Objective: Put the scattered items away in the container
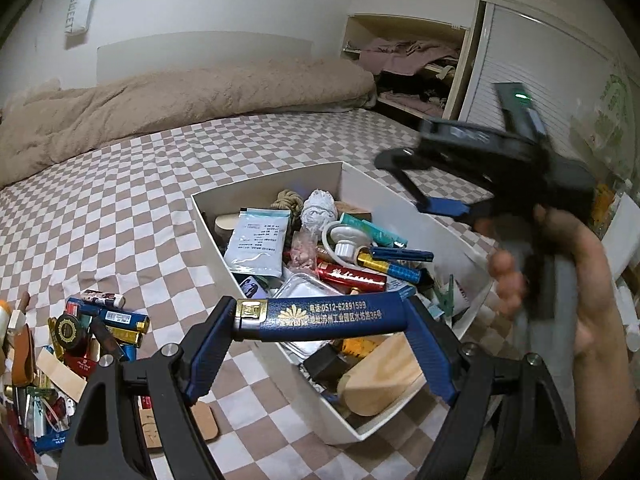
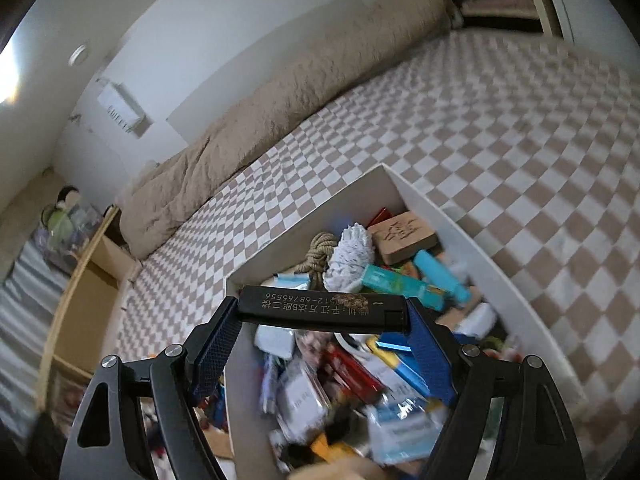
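Over box [image 1: 400, 196]: L hand-held gripper [image 1: 320, 316] pinches blue lighter [image 1: 320, 314], R hand-held gripper [image 2: 324, 312] black lighter [image 2: 320, 307].

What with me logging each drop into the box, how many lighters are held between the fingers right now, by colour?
blue lighter: 1, held endwise in the left gripper
black lighter: 1, held endwise in the right gripper
Total: 2
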Demonstrator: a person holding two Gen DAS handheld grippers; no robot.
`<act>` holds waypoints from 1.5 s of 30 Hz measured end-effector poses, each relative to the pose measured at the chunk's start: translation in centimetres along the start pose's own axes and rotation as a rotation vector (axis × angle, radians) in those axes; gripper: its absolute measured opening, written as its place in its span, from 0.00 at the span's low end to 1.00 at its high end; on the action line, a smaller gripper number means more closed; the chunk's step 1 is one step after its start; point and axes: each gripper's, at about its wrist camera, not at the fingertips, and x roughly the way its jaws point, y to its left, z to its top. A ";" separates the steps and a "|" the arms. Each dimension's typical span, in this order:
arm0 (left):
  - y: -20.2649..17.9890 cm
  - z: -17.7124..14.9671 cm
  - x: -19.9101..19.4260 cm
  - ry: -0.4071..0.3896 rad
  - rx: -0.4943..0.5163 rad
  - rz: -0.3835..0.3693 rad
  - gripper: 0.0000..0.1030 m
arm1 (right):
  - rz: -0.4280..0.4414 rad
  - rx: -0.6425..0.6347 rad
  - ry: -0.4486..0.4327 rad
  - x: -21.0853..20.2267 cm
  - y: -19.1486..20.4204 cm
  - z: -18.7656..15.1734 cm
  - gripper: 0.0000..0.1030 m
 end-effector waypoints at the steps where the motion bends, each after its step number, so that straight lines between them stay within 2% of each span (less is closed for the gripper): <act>1: 0.2 0.0 0.0 -0.001 -0.001 -0.001 0.81 | 0.002 0.023 0.006 0.7 -0.1 0.3 0.79; 6: 1.4 0.2 0.2 -0.015 -0.003 -0.010 0.81 | -0.003 0.161 0.047 4.4 -1.5 2.1 0.79; 16: 2.4 0.3 0.1 -0.037 0.010 -0.050 0.81 | -0.155 0.173 0.005 8.3 -1.6 4.4 0.80; 17: 2.5 0.2 0.0 -0.040 0.008 -0.052 0.81 | -0.163 0.175 -0.008 8.3 -1.8 4.3 0.86; 19: 2.6 0.2 0.0 -0.042 0.004 -0.056 0.81 | -0.169 0.181 -0.039 7.9 -2.0 4.0 1.00; 23: 2.7 0.2 0.3 -0.039 -0.012 -0.055 0.81 | -0.131 0.143 -0.036 6.3 -1.8 3.2 1.00; 30: 1.8 0.3 1.0 -0.021 -0.026 -0.074 0.81 | -0.114 -0.014 -0.002 2.1 -0.4 1.7 1.00; 35: 0.7 0.7 2.2 0.003 -0.021 -0.092 0.81 | -0.106 -0.062 -0.010 -0.8 -0.7 0.9 1.00; 40: -0.1 2.4 4.3 0.043 -0.030 -0.120 0.81 | -0.114 -0.088 -0.042 -3.0 -0.9 0.2 1.00; 45: -0.8 4.7 6.9 0.104 -0.041 -0.138 0.81 | -0.069 -0.107 -0.048 -4.8 -1.3 -0.8 1.00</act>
